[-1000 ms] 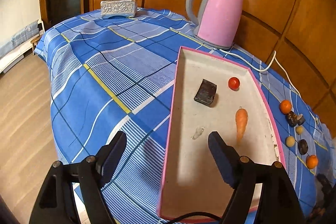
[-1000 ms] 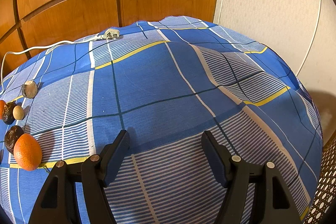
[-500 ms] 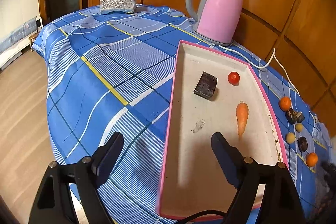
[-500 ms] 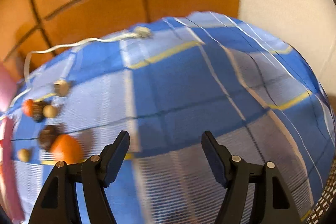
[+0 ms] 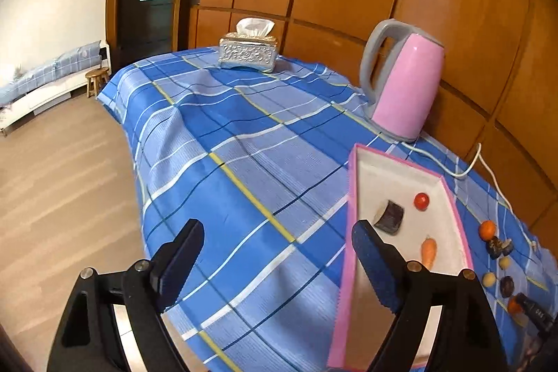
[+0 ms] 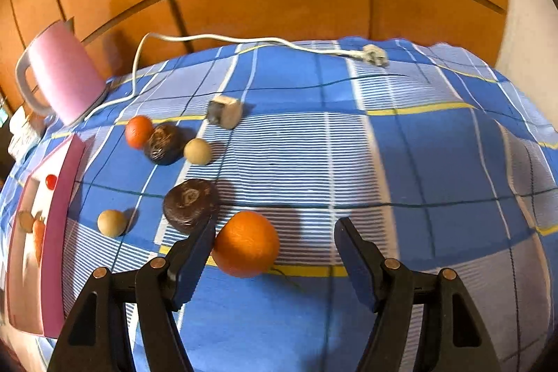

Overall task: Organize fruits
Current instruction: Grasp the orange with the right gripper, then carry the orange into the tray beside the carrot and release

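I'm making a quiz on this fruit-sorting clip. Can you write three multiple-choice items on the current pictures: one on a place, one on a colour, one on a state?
1. Where does the carrot lie?
A. In the tray
B. On the cloth by the plug
C. Beside the tissue box

2. What colour is the kettle?
A. Green
B. Pink
C. White

3. How does the right gripper stand to the near orange?
A. Clamped on it and lifting it
B. Jaws apart, the orange between them on the cloth
C. Far from it, over the tray

Answers:
1. A: the carrot lies inside the pink-rimmed tray, near a small tomato.
2. B: the body is pink with a grey handle.
3. B: the jaws are closing, but the right one is clear of the orange, which sits on the cloth.
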A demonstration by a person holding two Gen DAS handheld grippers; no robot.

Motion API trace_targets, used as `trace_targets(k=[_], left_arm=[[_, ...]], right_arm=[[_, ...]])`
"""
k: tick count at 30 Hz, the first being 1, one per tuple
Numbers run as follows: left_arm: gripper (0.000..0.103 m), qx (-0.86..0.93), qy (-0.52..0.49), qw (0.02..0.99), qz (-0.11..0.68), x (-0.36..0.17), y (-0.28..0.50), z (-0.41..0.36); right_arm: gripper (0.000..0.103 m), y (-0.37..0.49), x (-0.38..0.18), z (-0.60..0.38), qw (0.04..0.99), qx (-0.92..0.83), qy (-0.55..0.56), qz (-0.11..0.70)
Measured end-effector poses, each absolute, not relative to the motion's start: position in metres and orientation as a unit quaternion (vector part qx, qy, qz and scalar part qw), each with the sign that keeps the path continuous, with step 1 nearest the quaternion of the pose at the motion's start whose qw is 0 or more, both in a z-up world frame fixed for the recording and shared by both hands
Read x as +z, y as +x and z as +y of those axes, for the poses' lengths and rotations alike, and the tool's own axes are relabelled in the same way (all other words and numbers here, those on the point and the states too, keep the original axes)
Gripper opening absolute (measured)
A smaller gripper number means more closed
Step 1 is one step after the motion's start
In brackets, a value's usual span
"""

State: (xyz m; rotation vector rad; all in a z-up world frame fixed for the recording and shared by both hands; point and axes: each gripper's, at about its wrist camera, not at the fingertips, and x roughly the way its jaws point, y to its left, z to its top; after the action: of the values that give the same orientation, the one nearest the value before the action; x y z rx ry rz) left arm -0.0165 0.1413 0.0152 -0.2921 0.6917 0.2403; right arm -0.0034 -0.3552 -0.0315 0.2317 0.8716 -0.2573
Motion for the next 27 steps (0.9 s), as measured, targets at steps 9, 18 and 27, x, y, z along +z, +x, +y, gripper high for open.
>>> trace_targets(k=[9,18,27], left_arm=[[0.087,0.057,-0.118,0.915,0.382,-0.014,-0.006,0.095],[0.087,0.032,-0.108,0.912,0.394,-0.022,-0.002,0.077],[0.087,0.039,-0.117,0.907,0.404,-0.028,-0.002,0.081]], right_arm=[[0.039,0.004,-0.036,-0.327,0.896,-0.090,0.063,0.431],[0.040,0.004,-0.039,-0.338,0.889,-0.071,0.097,0.442],[0.039,0.001,-0.037,-0.332,0.887,-0.081,0.093,0.446]])
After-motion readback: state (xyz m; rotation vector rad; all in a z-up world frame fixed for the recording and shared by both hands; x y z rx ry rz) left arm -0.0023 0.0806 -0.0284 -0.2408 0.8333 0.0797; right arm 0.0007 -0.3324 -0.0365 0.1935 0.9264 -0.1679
